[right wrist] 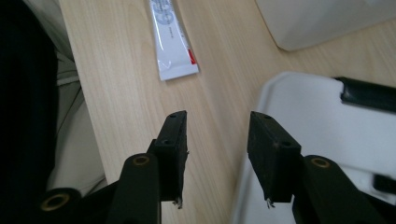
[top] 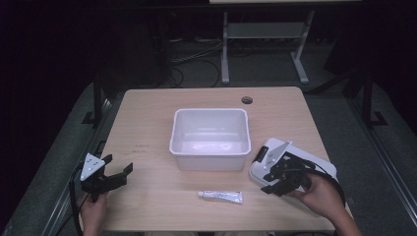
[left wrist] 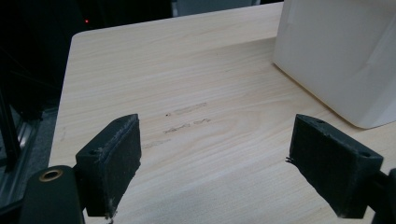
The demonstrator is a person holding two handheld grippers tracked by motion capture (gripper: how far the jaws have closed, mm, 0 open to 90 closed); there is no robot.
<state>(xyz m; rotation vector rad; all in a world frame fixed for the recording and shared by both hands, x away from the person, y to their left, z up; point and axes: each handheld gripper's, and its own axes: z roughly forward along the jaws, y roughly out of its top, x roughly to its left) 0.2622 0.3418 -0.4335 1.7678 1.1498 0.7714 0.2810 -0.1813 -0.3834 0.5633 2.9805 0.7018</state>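
Observation:
A white plastic bin (top: 210,137) stands open and empty in the middle of the wooden table (top: 147,123); its wall also shows in the left gripper view (left wrist: 341,56). A small white tube (top: 220,196) lies flat near the front edge, and I see its crimped end (right wrist: 170,42) ahead of the right jaws. A white lid (top: 324,167) with black clips lies at the right. My right gripper (top: 269,186) hovers open over the lid's left edge (right wrist: 317,121), holding nothing. My left gripper (top: 118,163) sits wide open over bare table at the front left (left wrist: 219,168).
A round cable hole (top: 247,100) sits near the table's far edge. Faint dark marks (left wrist: 187,116) stain the wood ahead of the left jaws. Beyond the table are a dark floor, cables and a grey desk frame (top: 225,49). A person's lap lies past the front edge (right wrist: 70,116).

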